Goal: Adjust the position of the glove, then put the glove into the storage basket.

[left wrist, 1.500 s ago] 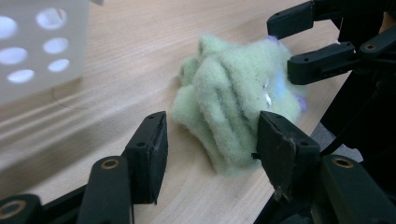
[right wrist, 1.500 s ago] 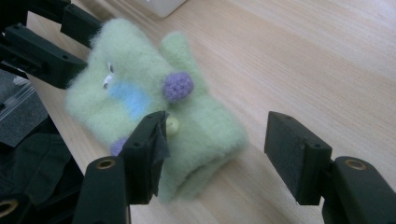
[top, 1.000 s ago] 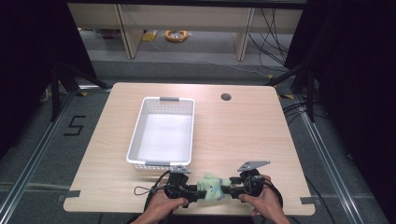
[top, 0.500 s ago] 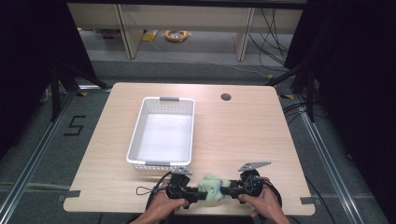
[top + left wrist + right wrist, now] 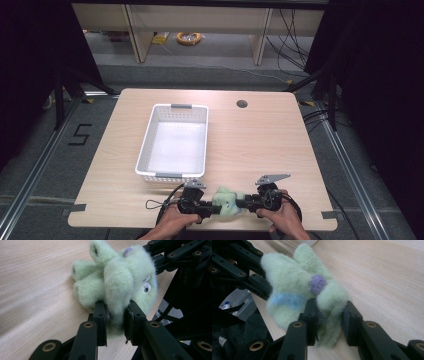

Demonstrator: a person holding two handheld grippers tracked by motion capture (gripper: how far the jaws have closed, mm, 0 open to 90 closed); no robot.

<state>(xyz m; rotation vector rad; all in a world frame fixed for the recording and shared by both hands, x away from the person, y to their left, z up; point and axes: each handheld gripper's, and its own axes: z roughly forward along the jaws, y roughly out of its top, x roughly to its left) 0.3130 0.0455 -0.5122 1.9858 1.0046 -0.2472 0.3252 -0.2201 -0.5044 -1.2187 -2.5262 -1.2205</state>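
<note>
High view: both grippers, left (image 5: 212, 209) and right (image 5: 241, 204), clamp the fluffy pale-green plush toy (image 5: 226, 201), seemingly overhanging the wooden table (image 5: 260, 135)'s near edge, open tabletop beyond

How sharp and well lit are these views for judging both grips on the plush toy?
High view: even light, dark surroundings, the plush toy small and soft. Left gripper view: fur crisp, near jaws slightly blurred. Right gripper view: toy sharp, table beyond softened; no glare.

Each black hand-held gripper, left (image 5: 196, 204) and right (image 5: 260, 200), is built of jointed bars pinned with brass-ringed rivets. The right one carries a grey three-cornered plate (image 5: 272, 178) on top; thin black cables (image 5: 159, 205) loop beside the left.
</note>
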